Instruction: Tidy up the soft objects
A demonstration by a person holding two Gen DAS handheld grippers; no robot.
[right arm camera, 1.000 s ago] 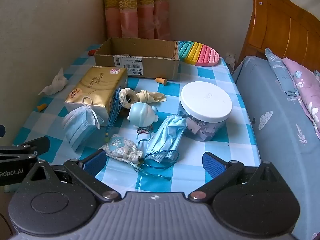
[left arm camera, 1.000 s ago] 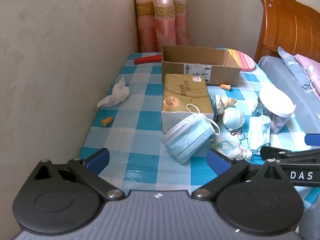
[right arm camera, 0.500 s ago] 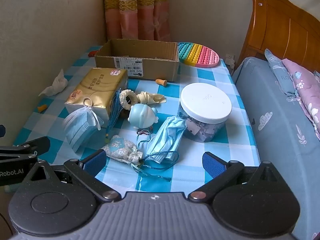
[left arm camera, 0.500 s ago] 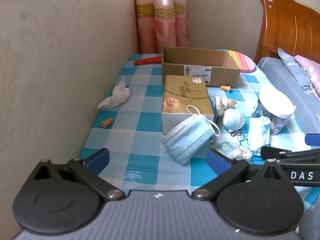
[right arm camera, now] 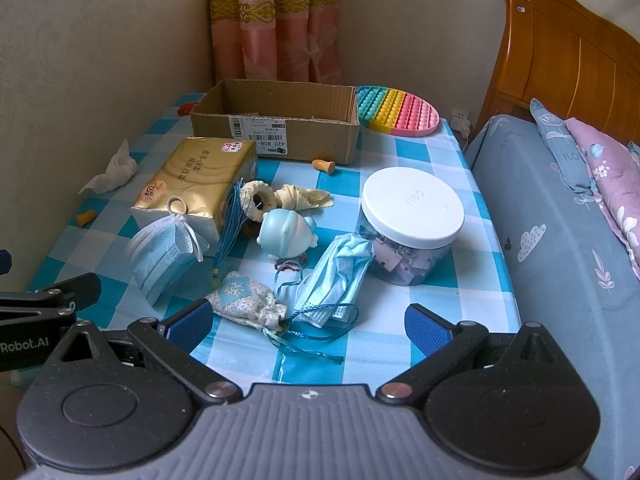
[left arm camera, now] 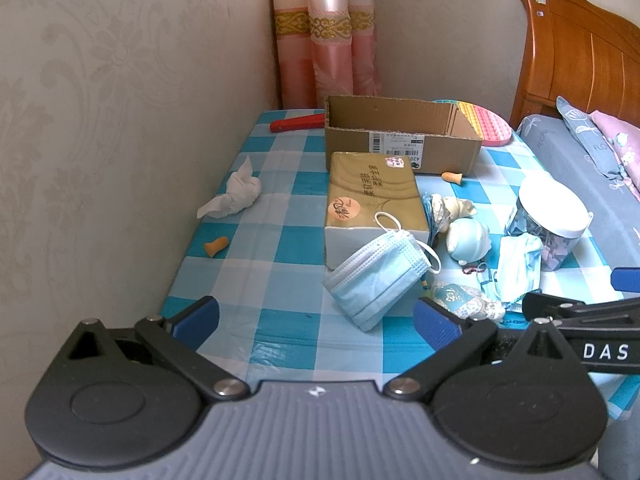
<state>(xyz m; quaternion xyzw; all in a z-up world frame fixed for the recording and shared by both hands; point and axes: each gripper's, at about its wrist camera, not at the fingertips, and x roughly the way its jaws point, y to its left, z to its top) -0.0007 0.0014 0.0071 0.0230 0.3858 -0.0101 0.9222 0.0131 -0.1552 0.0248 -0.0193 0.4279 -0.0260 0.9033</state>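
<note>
On the blue checked table lie a folded blue face mask [left arm camera: 380, 276] [right arm camera: 164, 254], leaning on a gold tissue pack [left arm camera: 372, 196] [right arm camera: 196, 180], a crumpled blue mask [right arm camera: 332, 276] [left arm camera: 516, 264], a floral pouch [right arm camera: 246, 300] [left arm camera: 464, 300], a pale blue squishy toy [right arm camera: 286, 232] [left arm camera: 468, 238] and a crumpled white tissue [left arm camera: 236, 192] [right arm camera: 114, 168]. An open cardboard box [left arm camera: 400, 140] [right arm camera: 276, 120] stands at the back. My left gripper [left arm camera: 316, 316] is open and empty above the near edge. My right gripper [right arm camera: 308, 322] is open and empty, just short of the pouch.
A white-lidded clear jar [right arm camera: 412, 224] stands right of the masks. A rainbow pop mat [right arm camera: 396, 110] lies back right. Orange earplugs [left arm camera: 216, 245] [right arm camera: 324, 166] and a red object [left arm camera: 296, 123] lie about. Wall on the left, bed [right arm camera: 560, 240] on the right.
Both grippers have eased back and up a little; the table objects appear slightly farther. Nothing was taken hold of or moved.
</note>
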